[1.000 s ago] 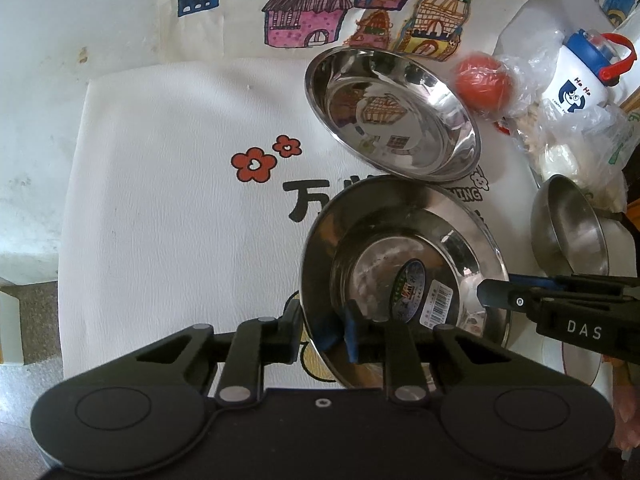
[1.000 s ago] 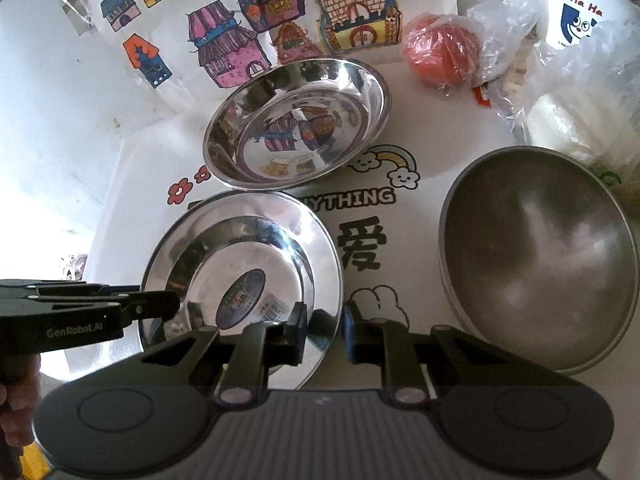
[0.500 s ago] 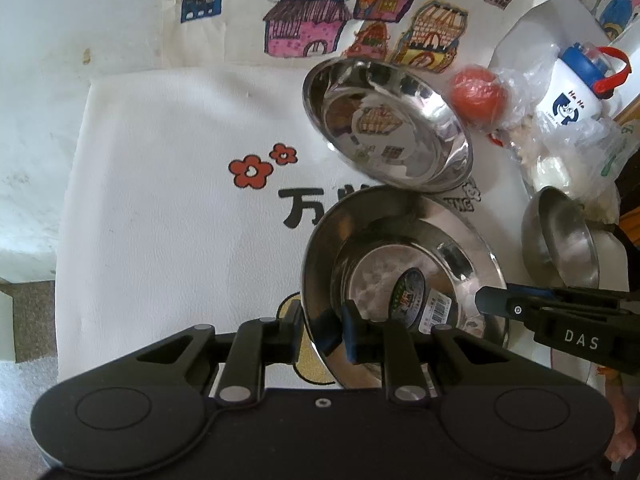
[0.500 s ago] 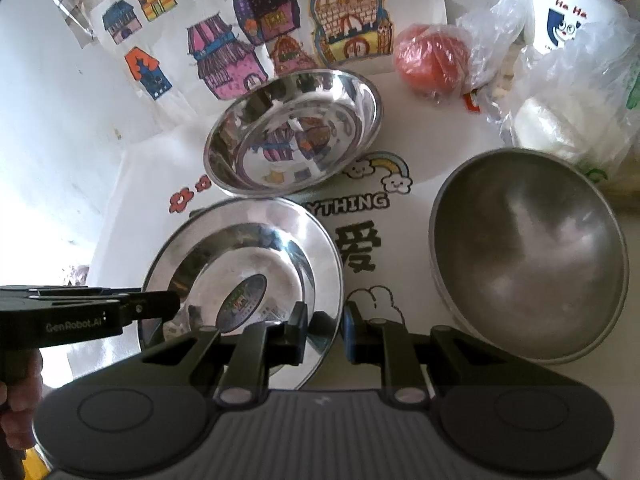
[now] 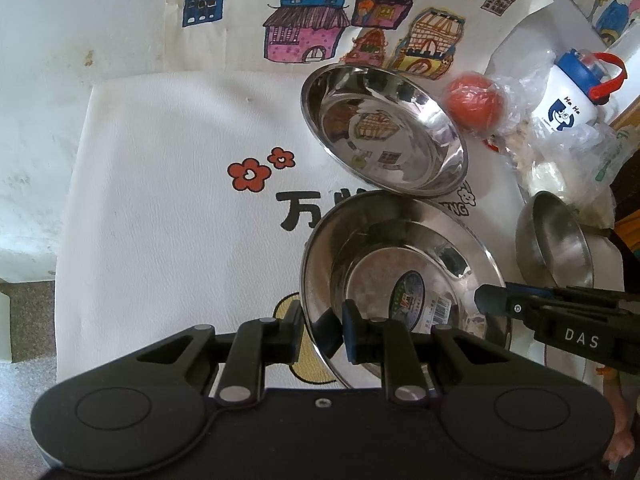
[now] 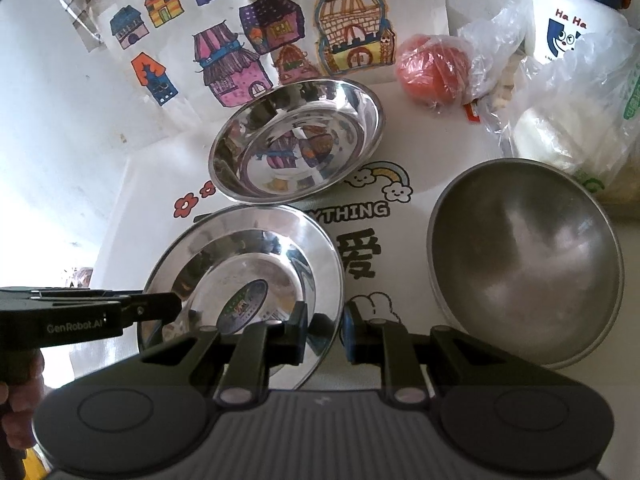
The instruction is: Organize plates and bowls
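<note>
Ahead of both grippers, a white printed mat (image 5: 168, 208) with steel dishes on it. Far to the right of the right gripper (image 6: 325, 330), a large dull grey bowl (image 6: 524, 264), resting well apart from the rest. Straight ahead, beyond the held dish, a shiny deep steel plate (image 5: 384, 132), rim just meeting the nearer one. Nearest, a wide-rimmed steel plate with a label sticker (image 5: 400, 276), pinched at opposite rims: left gripper (image 5: 322, 330) closed on its left edge, right gripper closed on its right edge. Judged best: lift level with both grips matched, clear the neighbouring rim, then lower centred into the deep plate; thin polished rims likely slippery, so no twisting.
</note>
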`<state>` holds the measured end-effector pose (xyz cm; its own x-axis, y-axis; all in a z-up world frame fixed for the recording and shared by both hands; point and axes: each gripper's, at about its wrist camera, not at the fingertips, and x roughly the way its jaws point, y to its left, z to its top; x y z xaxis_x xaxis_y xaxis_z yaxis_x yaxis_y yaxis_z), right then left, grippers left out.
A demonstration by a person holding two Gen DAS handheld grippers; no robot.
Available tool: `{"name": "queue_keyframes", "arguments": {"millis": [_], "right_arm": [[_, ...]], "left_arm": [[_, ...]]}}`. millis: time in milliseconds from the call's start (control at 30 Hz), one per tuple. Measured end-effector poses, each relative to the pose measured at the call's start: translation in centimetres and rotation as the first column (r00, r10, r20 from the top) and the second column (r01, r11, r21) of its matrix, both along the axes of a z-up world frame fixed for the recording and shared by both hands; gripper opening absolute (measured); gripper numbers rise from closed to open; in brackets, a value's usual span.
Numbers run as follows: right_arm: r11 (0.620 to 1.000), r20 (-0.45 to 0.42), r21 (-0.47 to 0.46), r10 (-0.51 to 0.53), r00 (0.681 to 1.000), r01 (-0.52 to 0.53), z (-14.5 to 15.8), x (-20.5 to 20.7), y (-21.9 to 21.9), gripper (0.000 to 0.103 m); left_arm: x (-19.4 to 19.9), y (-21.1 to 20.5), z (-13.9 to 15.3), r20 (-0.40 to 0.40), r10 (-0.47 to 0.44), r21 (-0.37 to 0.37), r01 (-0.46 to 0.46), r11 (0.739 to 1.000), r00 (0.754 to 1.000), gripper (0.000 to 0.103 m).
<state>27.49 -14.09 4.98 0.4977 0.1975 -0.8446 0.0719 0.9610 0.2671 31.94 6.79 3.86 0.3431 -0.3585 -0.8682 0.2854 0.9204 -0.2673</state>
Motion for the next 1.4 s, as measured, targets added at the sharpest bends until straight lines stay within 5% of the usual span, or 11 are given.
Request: {"name": "queue_keyframes", "arguments": {"millis": [833,1400], "right_arm": [[0.999,0.074,-0.005,-0.032,0.997,0.033,2.2,-0.8,-1.2,0.02],[0.998,0.117,-0.048,-0.041,0.992,0.046,2.2,8.4,-3.5,0.021]], "left_arm": [[0.2,-1.1,2.7,0.071,-0.012,-0.024,0.014,1.0,0.997,0.021],[8.8,-4.6,3.2,0.139,0.001,-0.02,0.002,1.0,0.99,0.021]]}}
